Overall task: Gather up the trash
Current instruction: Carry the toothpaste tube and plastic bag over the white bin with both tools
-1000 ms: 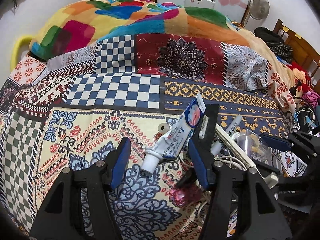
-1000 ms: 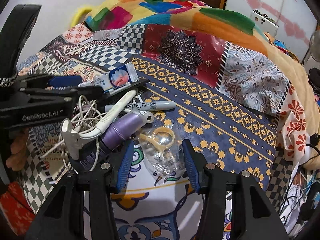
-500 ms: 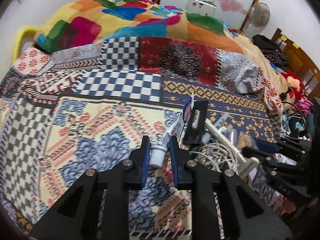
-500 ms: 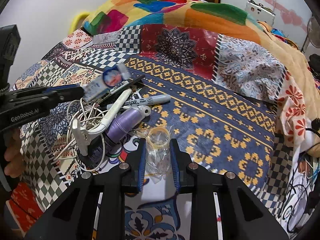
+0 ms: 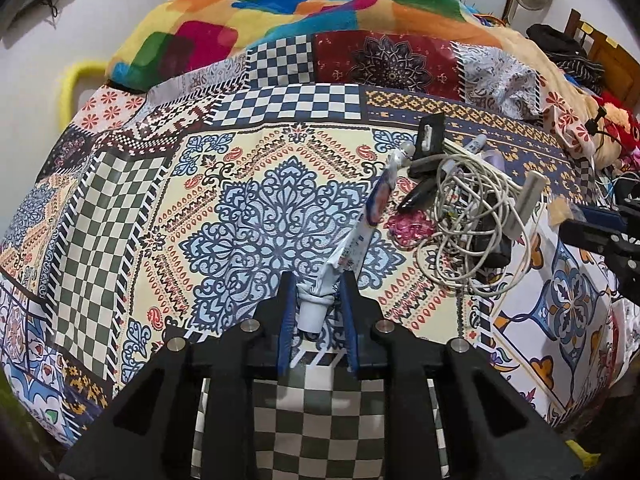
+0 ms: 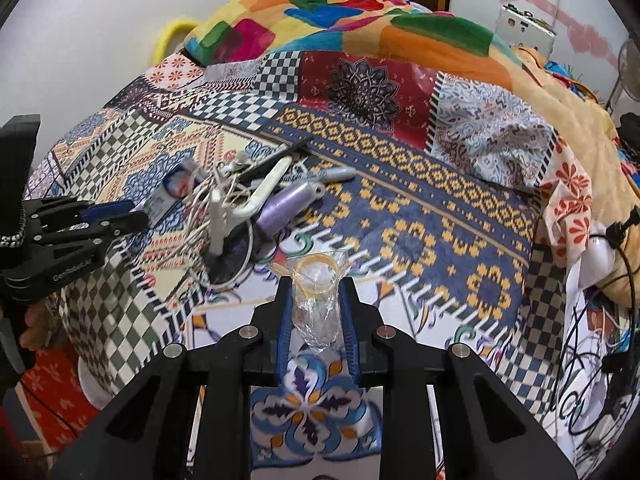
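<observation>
In the left wrist view, the left gripper [image 5: 316, 292] is closed on a tube [image 5: 360, 236]. Its two blue pads press the tube near the white cap, and the cap end points back toward the camera. The rest of the tube rises forward and a little to the right, above the bedcover [image 5: 168, 208], with its flat end up. Ahead and to the right of the gripper lies a pile of things: a tangle of white cable [image 5: 468, 216], a black case [image 5: 430, 140] behind it, a pink wrapper [image 5: 410, 228] at the near left of the cable, and a white handle [image 5: 528, 198] at the right of it. The right gripper [image 5: 592, 220] shows at the far right edge, beyond the pile. Far ahead, a bright blanket [image 5: 304, 20] lies across the bed.

In the right wrist view, the right gripper [image 6: 316, 300] is closed on a clear plastic bag [image 6: 316, 304]. The bag is crumpled between the two blue pads, and a yellow ring [image 6: 316, 276] sits at its top, just past the fingertips. The bag is held just over the bedcover [image 6: 440, 240]; I cannot tell whether it touches the cloth. Ahead and to the left lies the same pile: the white cable [image 6: 200, 200], the white handle [image 6: 264, 192], a purple bottle [image 6: 284, 208] just right of the handle, and a marker [image 6: 324, 175] behind the bottle. The left gripper [image 6: 120, 212] reaches in from the left edge and holds the tube [image 6: 176, 192] beside the pile.
</observation>
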